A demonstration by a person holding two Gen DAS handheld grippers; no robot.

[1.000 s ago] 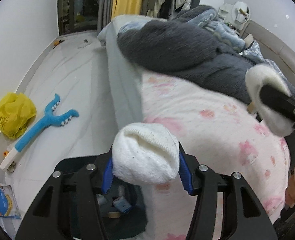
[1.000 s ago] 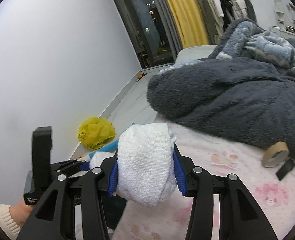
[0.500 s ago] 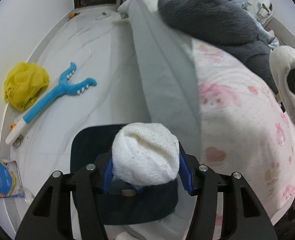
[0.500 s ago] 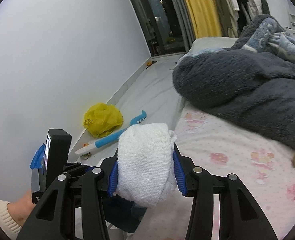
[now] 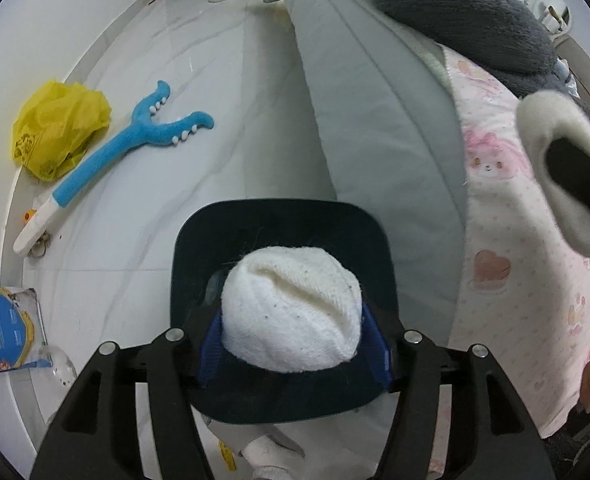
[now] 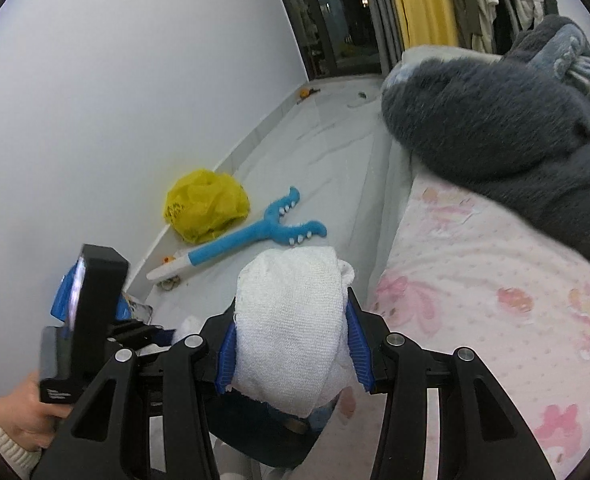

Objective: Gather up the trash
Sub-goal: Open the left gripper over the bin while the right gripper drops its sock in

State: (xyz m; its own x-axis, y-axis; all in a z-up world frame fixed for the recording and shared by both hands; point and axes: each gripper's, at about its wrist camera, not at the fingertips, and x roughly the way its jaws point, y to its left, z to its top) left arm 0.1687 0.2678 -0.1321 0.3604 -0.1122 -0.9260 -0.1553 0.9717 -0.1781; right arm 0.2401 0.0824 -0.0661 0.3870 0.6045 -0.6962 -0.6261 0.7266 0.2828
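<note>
My left gripper points steeply down over a dark blue bin on the floor beside the bed. A white knitted wad sits between its blue pads, which still touch it while the jaws are opening. Bits of rubbish show dimly inside the bin. My right gripper is shut on a white cloth wad above the bed's edge, with the bin partly visible below it. In the left wrist view, that cloth wad and a black finger appear at the right edge.
On the pale floor by the wall lie a yellow plastic bag, a blue plush grabber toy and a blue packet. The bed has a pink patterned sheet and a grey fleece blanket. A hand holds the left gripper's black body.
Both grippers swung from over the bed toward the floor and tipped downward. The bin has come fully under the left gripper. Both wads stay between their pads.
</note>
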